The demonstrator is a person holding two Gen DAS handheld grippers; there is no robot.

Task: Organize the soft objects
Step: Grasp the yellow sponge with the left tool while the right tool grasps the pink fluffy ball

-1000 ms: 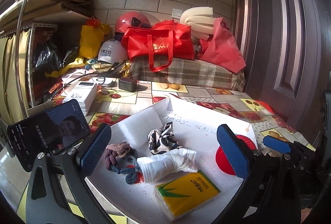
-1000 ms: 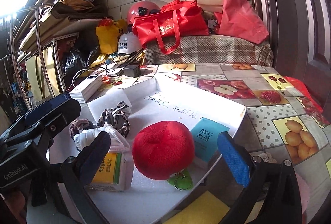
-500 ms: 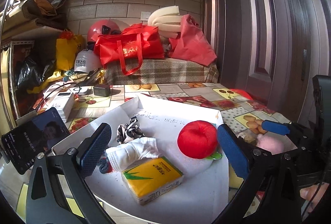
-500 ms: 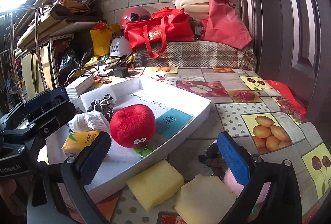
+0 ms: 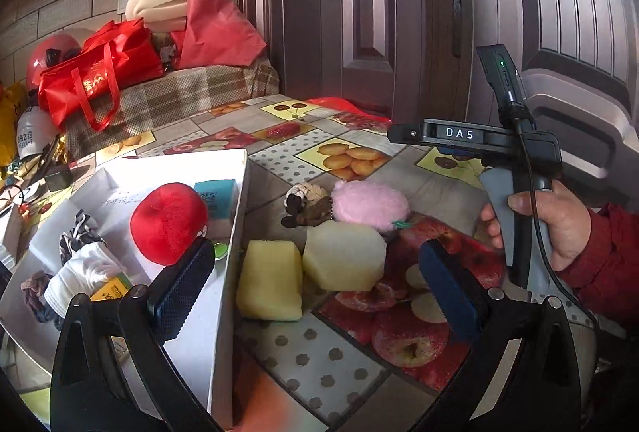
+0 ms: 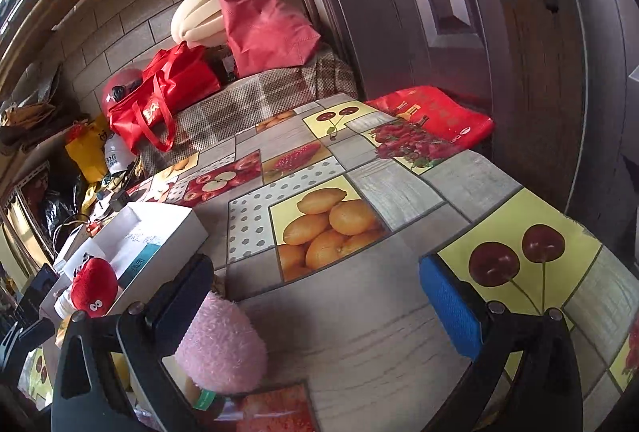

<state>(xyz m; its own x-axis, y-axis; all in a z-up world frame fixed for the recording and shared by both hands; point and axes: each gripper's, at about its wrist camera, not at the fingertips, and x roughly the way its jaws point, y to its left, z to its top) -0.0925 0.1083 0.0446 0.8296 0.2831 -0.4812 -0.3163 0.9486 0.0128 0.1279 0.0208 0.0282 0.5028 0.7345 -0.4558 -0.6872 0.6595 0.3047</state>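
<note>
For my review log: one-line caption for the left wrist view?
Open left gripper above yellow sponges beside the white tray holding a red plush apple.

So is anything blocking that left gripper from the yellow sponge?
Nothing visible. The left gripper hangs open right above the yellow sponge, with a paler sponge touching it beside the white box.

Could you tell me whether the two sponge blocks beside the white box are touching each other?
Touching. The left wrist view shows the yellow sponge and the paler sponge meeting edge to edge, with no tablecloth visible between them.
</note>
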